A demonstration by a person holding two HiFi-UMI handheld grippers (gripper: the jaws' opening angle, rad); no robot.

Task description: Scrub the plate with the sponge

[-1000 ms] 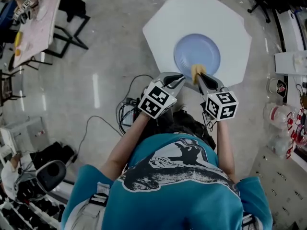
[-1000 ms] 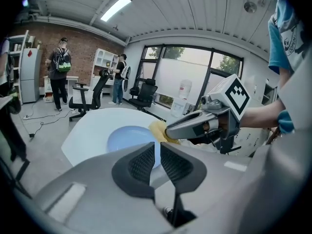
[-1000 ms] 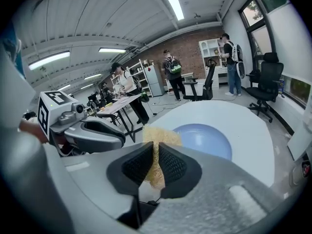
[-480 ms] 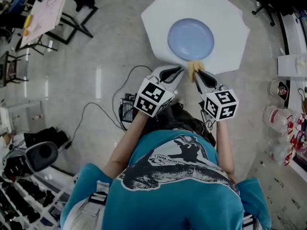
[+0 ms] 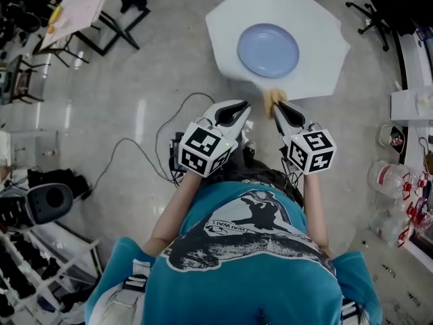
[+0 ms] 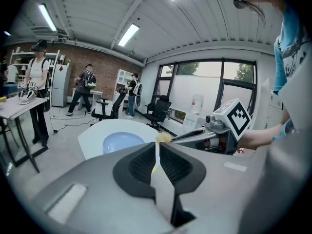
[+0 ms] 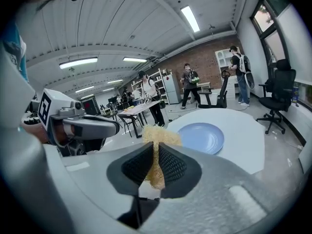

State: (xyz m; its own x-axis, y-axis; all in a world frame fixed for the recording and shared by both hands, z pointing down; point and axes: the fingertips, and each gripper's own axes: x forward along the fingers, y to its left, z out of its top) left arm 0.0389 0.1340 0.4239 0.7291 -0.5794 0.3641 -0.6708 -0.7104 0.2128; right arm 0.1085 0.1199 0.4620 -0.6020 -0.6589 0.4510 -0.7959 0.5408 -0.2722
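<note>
Right gripper (image 5: 279,107) is clamped on the yellow sponge (image 5: 274,99), just off the near edge of the white table (image 5: 318,19). Blue plate (image 5: 268,50) sits at the table's middle, bare. Left gripper (image 5: 240,107) is also off the table's near edge, jaws closing with only a thin slit left and nothing between them.

The head camera looks steeply down from high above and behind the left tongs (image 5: 245,107) and the right tongs (image 5: 276,105). Each tongs camera sits close behind its own jaws and faces forward along them; the left jaws are closing with nothing between them. All three views share the worktop (image 5: 318,39) ahead of the tongs. Each tongs view also shows the other pair beside it.
</note>
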